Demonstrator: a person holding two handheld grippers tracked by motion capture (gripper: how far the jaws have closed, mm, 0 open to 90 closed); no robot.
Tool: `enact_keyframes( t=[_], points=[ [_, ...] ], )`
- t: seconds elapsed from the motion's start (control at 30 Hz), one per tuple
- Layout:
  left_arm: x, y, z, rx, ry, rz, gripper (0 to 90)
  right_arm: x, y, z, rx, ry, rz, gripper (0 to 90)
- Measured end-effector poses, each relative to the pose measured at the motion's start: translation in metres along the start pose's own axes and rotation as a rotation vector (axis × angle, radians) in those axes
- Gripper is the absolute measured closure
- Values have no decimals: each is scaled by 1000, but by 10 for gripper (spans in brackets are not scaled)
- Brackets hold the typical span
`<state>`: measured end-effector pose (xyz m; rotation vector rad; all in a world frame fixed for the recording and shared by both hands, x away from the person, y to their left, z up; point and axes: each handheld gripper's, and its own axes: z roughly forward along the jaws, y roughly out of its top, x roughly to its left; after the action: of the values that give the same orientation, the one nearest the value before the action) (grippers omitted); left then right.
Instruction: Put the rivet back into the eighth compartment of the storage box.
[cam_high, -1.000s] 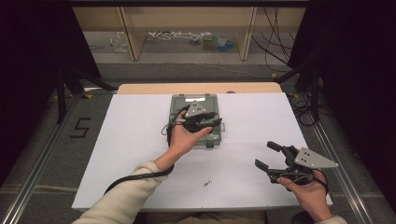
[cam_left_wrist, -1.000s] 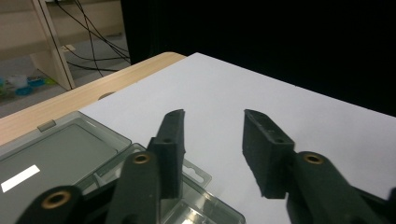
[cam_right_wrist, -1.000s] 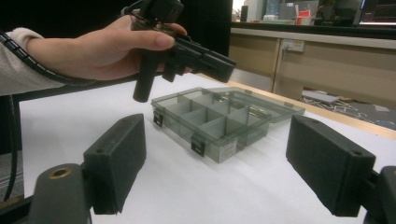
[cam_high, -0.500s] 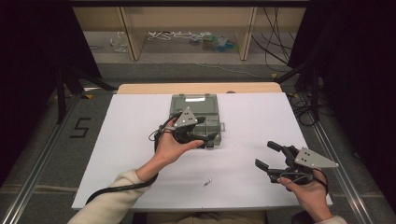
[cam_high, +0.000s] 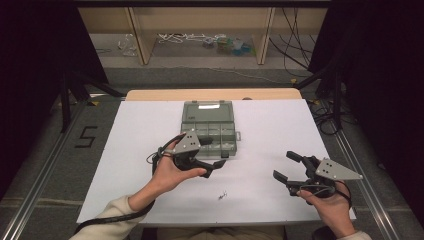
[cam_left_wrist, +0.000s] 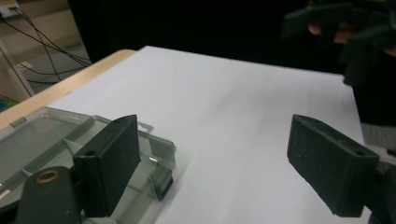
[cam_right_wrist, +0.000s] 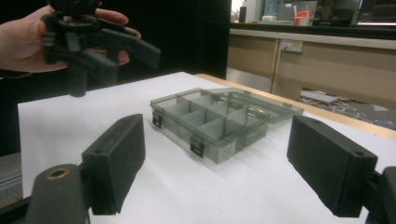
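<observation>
A grey clear-plastic compartment box (cam_high: 207, 131) lies open at the middle of the white table, its lid flat on the far side. In the right gripper view the box (cam_right_wrist: 217, 122) has empty-looking compartments. My left gripper (cam_high: 217, 163) hovers at the box's near edge; its jaws have just been opening and nothing is between them. In the left gripper view the left gripper (cam_left_wrist: 229, 163) stands wide, with the box (cam_left_wrist: 51, 140) at lower left. My right gripper (cam_high: 285, 166) rests open at the near right, apart from the box, and the right gripper (cam_right_wrist: 233, 168) holds nothing.
A small metal piece (cam_high: 222, 195) lies on the white table (cam_high: 140, 150) near the front edge, between the two hands. A wooden strip (cam_high: 165, 94) borders the far edge. Shelves with cables (cam_high: 200, 40) stand beyond. Dark stands flank both sides.
My left hand has drawn back from over the box toward the near left, and its jaws have spread apart. The right hand and the box have stayed put.
</observation>
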<state>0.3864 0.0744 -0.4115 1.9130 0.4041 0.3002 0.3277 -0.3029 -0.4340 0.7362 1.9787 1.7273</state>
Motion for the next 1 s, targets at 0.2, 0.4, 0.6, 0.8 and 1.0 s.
enact_keyframes(
  t=[0.2, 0.4, 0.6, 0.8, 1.0],
  points=[
    [-15, -5, -7, 96, -26, 102, 218, -1, 0, 0, 10, -6, -11, 204],
    [-25, -12, -8, 242, -70, 185, 249, -2, 0, 0, 1, -13, -28, 203],
    [-35, -12, 2, 424, -148, 261, 255, -1, 0, 0, 15, -4, -9, 203],
    [-48, -12, 19, 552, -215, 326, 272, -1, 0, 0, 14, -16, -10, 203],
    [-58, -11, 36, 651, -276, 397, 323, -1, 0, 0, 17, -8, -8, 203]
  ],
)
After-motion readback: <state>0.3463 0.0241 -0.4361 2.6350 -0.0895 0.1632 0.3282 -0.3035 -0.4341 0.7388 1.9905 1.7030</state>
